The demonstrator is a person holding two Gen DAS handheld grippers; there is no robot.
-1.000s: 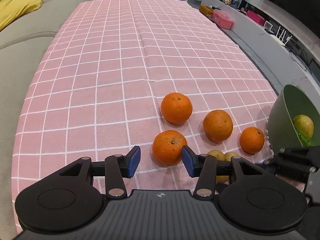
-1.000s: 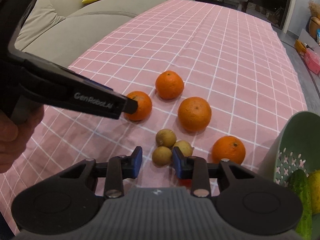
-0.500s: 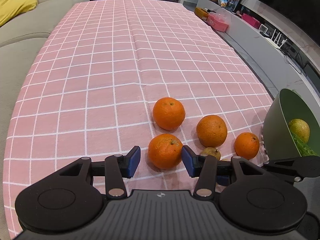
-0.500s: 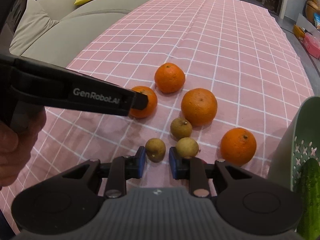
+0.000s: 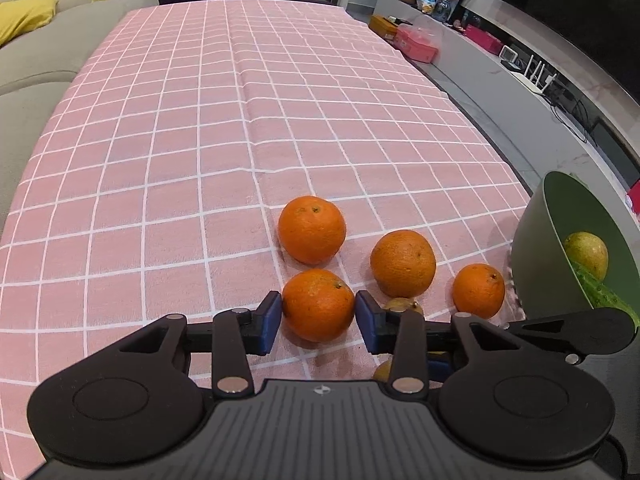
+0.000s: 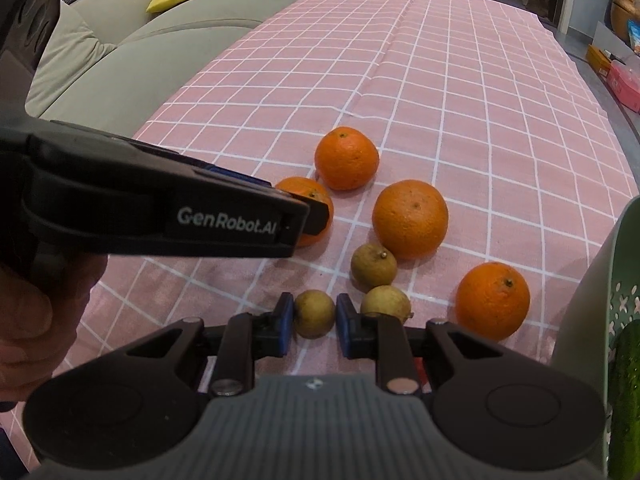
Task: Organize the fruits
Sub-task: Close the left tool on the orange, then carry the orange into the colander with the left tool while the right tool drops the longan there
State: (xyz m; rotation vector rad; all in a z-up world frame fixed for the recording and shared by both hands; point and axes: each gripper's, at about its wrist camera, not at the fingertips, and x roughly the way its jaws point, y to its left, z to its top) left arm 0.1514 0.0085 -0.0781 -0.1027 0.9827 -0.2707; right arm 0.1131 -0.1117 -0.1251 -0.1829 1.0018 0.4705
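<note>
Several oranges lie on the pink checked tablecloth [image 5: 200, 160]. My left gripper [image 5: 316, 316] has its jaws closing around the nearest orange [image 5: 318, 304], and both blue pads touch its sides. My right gripper [image 6: 315, 320] is shut on a small brownish-green fruit [image 6: 315, 314] that rests on the cloth. Two more small fruits [image 6: 374, 265] [image 6: 386, 301] sit just right of it. The left gripper's finger [image 6: 240, 216] crosses the right wrist view and hides part of its orange [image 6: 308, 196].
A tilted green bowl [image 5: 532, 232] at the right edge holds a yellow-green fruit [image 5: 586, 254] and a cucumber [image 6: 626, 380]. Three other oranges [image 5: 312, 229] [image 5: 403, 263] [image 5: 478, 290] lie beyond the grippers. A grey sofa [image 6: 120, 52] runs along the left. A hand [image 6: 24, 320] holds the left gripper.
The left jaws have narrowed onto the nearest orange. The right gripper has slid onto the small fruit and closed on it. Neither fruit has left the cloth.
</note>
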